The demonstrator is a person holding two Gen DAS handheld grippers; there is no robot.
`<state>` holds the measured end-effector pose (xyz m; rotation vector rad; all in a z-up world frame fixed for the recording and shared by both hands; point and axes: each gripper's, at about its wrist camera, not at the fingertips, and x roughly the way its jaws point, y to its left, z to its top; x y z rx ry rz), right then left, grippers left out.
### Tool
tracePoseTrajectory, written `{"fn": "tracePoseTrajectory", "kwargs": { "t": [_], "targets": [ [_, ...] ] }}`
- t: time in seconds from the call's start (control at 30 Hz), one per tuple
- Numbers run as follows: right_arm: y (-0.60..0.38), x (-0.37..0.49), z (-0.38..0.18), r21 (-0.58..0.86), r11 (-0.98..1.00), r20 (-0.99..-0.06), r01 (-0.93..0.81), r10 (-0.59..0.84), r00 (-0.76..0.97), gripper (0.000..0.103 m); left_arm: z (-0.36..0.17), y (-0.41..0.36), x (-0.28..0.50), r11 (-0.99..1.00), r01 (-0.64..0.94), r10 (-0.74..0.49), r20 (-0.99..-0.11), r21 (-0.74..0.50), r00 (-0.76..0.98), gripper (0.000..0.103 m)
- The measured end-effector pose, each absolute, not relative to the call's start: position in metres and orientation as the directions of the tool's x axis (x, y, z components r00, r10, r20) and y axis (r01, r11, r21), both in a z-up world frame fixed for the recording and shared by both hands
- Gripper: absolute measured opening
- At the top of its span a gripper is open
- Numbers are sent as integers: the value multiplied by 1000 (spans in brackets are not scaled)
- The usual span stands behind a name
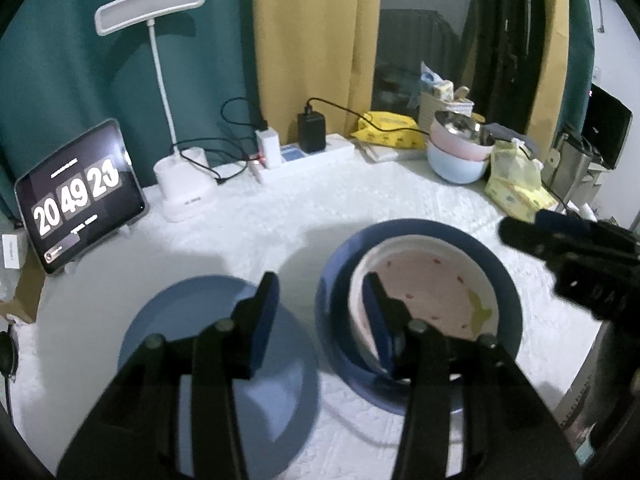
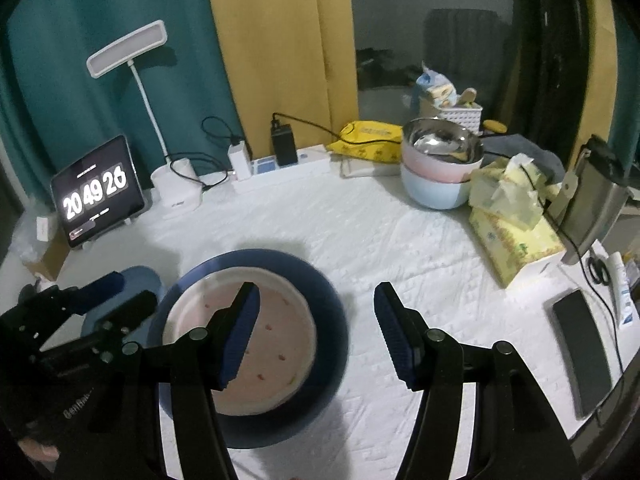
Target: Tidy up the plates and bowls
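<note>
A pink plate with small red marks (image 1: 432, 296) (image 2: 280, 344) lies inside a larger dark blue plate (image 1: 500, 280) (image 2: 330, 312) on the white tablecloth. To its left lies a light blue plate (image 1: 188, 320) (image 2: 140, 276). My left gripper (image 1: 321, 280) (image 2: 120, 292) hovers open between the two, its right finger over the pink plate's left rim and its pads pressing on nothing. My right gripper (image 2: 316, 290) (image 1: 532, 232) stands open above the stack's right side, holding nothing. At the back right, a steel bowl sits in a pink bowl on a light blue bowl (image 1: 460, 152) (image 2: 436, 176).
Along the back stand a tablet showing a clock (image 1: 80, 196), a white desk lamp (image 1: 184, 184), and a power strip with chargers (image 1: 304, 152). Yellow tissue packs (image 2: 512, 232) lie at the right, a dark phone (image 2: 582, 352) near the right edge.
</note>
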<state>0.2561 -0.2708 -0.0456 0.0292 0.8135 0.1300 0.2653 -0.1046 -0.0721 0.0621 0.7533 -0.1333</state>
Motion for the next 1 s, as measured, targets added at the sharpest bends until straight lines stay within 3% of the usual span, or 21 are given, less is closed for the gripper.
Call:
{"fn": "tracePoseTrajectory", "kwargs": {
  "t": [0.33,0.87,1.0],
  "targets": [
    [-304,260,-57,88,995,-740,-52,100,665,63,-90,-95,273,993,120,-82,-718,2,692,45],
    [-309,265,-95,193,980,-808,-53,189,558,63,-112,-106,282,988,139,-45,-757,61,652,45],
    [-303,269,-102,171,984,-821,-56,173,543,55,-112,-107,284,986,150,-45,-752,73,657,45]
  ]
}}
